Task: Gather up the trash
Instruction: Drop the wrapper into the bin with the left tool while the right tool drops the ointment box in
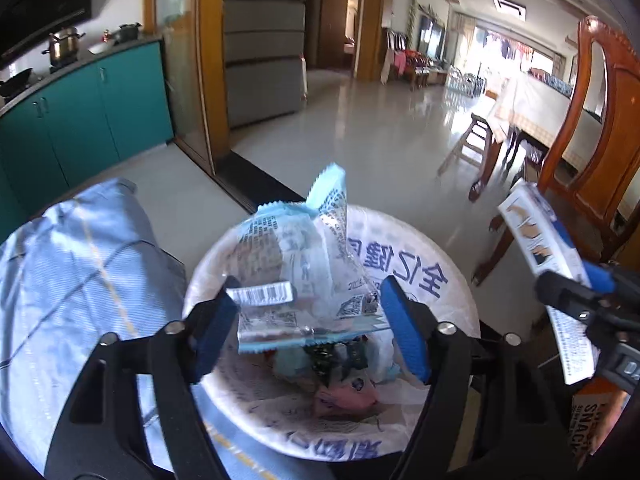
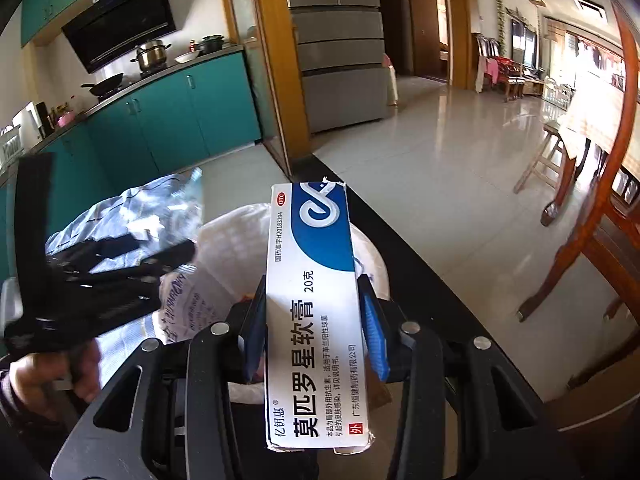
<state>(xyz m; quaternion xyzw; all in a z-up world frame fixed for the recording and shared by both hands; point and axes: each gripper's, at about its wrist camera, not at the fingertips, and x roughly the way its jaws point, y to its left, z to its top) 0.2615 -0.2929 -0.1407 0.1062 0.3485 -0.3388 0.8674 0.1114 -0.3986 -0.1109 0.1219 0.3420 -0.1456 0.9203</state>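
Ointment box [image 2: 314, 312] lengthwise along jaws (torn end forward)

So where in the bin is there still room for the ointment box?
Bare liner on the bin's right side, between the blue wrapper and the rim. The middle is crowded: wrapper between the left fingers, trash piled beneath.

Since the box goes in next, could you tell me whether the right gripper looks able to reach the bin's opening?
Probably yes: the bin gapes beside the right gripper, but the left gripper hangs above it with a wrapper.
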